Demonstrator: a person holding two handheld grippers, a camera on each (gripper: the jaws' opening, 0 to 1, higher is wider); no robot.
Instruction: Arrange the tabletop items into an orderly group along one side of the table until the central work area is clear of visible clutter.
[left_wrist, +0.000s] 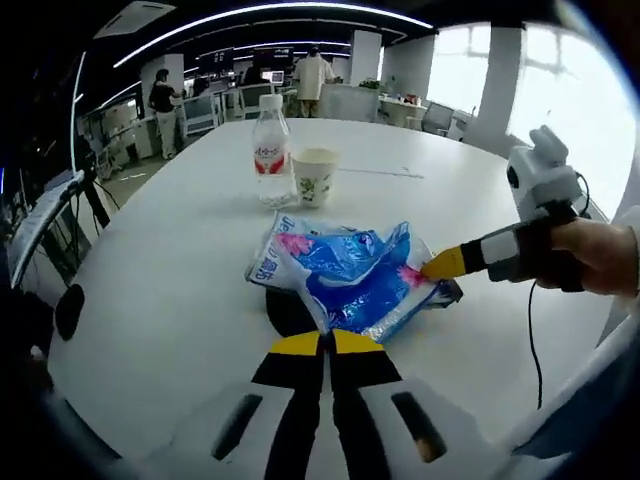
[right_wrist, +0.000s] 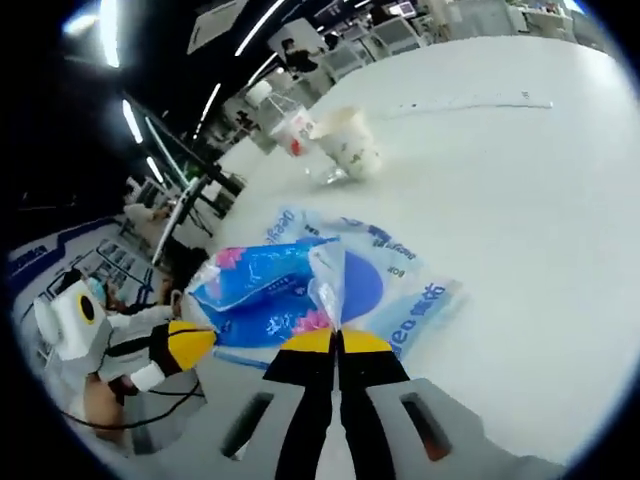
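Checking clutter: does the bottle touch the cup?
Cannot tell. In the left gripper view, bottle and cup stand side by side, no clear gap.

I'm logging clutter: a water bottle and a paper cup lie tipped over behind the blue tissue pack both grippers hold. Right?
Not quite. The water bottle and paper cup stand upright, not tipped, as the left gripper view shows. They do sit behind the blue tissue pack.

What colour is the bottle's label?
Red and white, on the clear bottle beside the cup; clearest in the left gripper view.
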